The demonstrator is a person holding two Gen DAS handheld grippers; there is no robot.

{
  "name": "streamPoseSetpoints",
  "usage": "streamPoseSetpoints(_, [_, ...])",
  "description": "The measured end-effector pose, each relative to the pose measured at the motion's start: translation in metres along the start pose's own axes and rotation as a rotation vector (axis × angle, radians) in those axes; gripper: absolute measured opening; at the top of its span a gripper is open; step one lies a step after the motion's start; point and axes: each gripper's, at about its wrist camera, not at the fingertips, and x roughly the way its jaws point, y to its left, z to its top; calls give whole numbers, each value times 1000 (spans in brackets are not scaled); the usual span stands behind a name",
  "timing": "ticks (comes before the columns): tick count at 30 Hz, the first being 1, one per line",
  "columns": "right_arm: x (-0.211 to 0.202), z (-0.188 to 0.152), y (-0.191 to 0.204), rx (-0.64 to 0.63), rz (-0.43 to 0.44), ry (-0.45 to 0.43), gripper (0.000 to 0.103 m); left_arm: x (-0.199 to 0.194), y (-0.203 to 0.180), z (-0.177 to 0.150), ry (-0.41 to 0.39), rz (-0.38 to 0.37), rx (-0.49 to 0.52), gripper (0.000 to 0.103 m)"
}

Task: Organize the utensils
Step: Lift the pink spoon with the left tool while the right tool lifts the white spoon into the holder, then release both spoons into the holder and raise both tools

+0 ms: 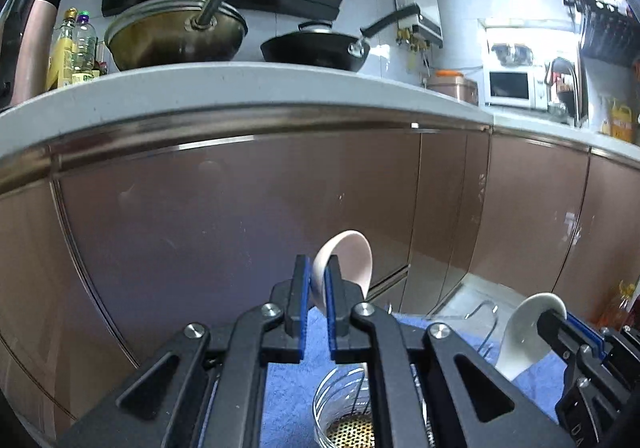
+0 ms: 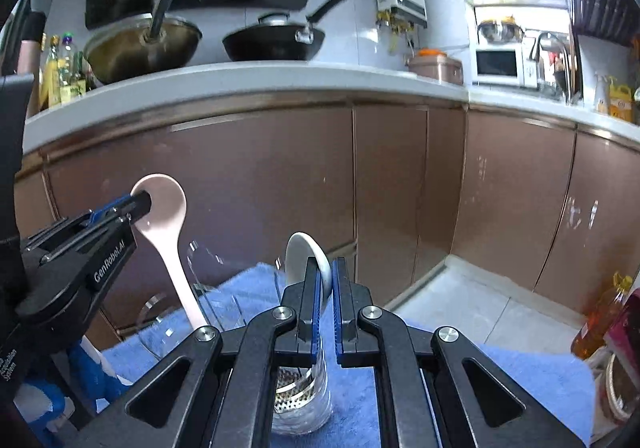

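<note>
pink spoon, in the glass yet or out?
Out. The left gripper holds the pink spoon by its bowl, above the blue towel, handle hanging down.

I see two ceramic soup spoons, both off the blue towel [image 2: 500, 376]. Pink spoon [image 2: 170, 232]: bowl uppermost, handle slanting down toward a clear glass holder [image 2: 212, 288]. White spoon [image 1: 524, 332]: bowl up, handle angled down, above a glass jar [image 2: 300, 396].

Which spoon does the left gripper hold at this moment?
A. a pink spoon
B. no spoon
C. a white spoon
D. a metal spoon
A: the left gripper is shut on the bowl of the pink spoon, while the right gripper holds the white spoon.
</note>
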Motion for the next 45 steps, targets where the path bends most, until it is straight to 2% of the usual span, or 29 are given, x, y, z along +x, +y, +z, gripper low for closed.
streamPoseSetpoints(5, [6,-12,4,-5,30,19,7,7,-2,-11,16,-20,8,9])
streamPoseSetpoints(7, [5,-14,6,-8,36,19,10,8,-3,-12,25,-29,14,9])
streamPoseSetpoints(11, [-2,-13,9,-4,37,10,30,8,-2,-13,56,-68,17,16])
streamPoseSetpoints(17, [-22,0,8,0,27,-18,42,-12,6,-6,8,-94,4,21])
streamPoseSetpoints(20, [-42,6,5,5,20,-40,49,-36,15,3,-38,-117,-19,25])
streamPoseSetpoints(27, [-113,11,-2,29,15,-97,64,-103,38,30,-95,-119,22,37])
streamPoseSetpoints(29, [-134,12,-4,36,18,-114,67,-128,48,38,-125,-105,16,50])
streamPoseSetpoints(30, [-149,12,-5,39,19,-126,69,-139,52,40,-133,-102,11,62])
streamPoseSetpoints(35, [-209,13,-8,60,25,-176,76,-209,75,57,-222,-103,-5,66])
streamPoseSetpoints(37, [-235,13,-8,70,27,-203,79,-234,85,64,-246,-103,-17,75])
streamPoseSetpoints(42, [-287,12,-8,95,44,-264,86,-283,99,71,-289,-111,-28,76])
streamPoseSetpoints(45, [-306,8,-6,96,54,-274,86,-305,107,71,-303,-101,-45,76])
